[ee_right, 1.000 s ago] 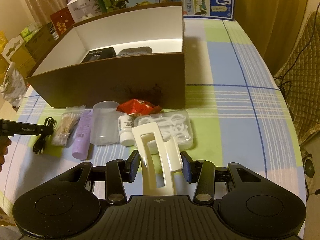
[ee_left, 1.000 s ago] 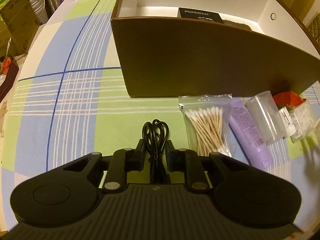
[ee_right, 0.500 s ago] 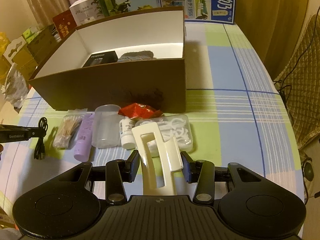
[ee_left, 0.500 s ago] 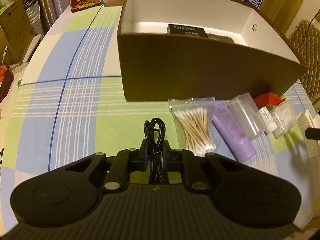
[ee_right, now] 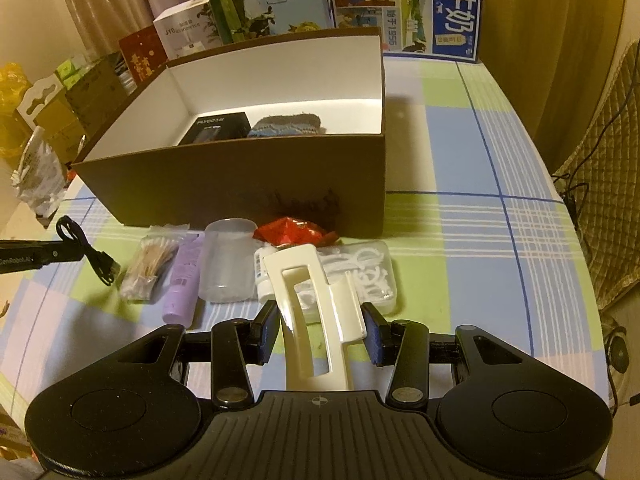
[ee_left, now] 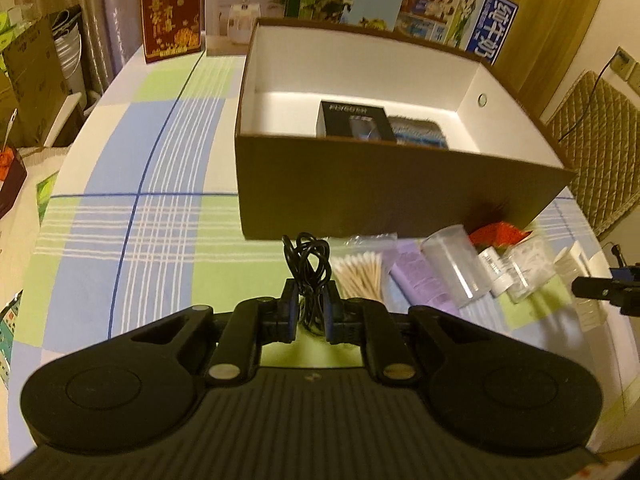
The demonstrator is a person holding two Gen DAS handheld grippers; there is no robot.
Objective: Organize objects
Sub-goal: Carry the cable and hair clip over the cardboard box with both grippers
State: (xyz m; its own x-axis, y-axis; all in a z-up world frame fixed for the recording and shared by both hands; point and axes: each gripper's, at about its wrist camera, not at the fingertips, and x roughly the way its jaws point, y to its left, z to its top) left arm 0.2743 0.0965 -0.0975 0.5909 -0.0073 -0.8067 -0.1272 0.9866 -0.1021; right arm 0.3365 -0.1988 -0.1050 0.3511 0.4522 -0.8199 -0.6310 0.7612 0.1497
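Left tongs (ee_left: 308, 315) pinching a coiled black cable (ee_left: 307, 258), which is lifted clear of the checked blue-and-green worktop (ee_left: 132, 216); in the right wrist view the cable (ee_right: 86, 250) hangs from the tips of these tongs (ee_right: 60, 251) at the left edge, to the left of the row of small items. Right tongs (ee_right: 320, 328) pinching a cream plastic hair claw clip (ee_right: 316, 300), held upright above the near edge of the worktop (ee_right: 460, 240). Large brown cardboard box with a white interior (ee_left: 392, 184) standing open at the centre; inside it, a black rectangular carton (ee_left: 354, 120) lies beside a blue-grey knitted cloth (ee_left: 418, 134), both near the front wall. Row of items on the worktop just in front of the box (ee_right: 248, 184), from left to right in the right wrist view: a clear bag of wooden cotton swabs (ee_right: 148, 266), a lilac squeeze tube (ee_right: 185, 280), a translucent plastic cup lying on its side (ee_right: 229, 260), a small white bottle (ee_right: 264, 276), a red foil packet (ee_right: 292, 232) touching the box front, and a clear case of white floss picks (ee_right: 368, 270). Printed cartons (ee_right: 404, 4) stand behind the box.
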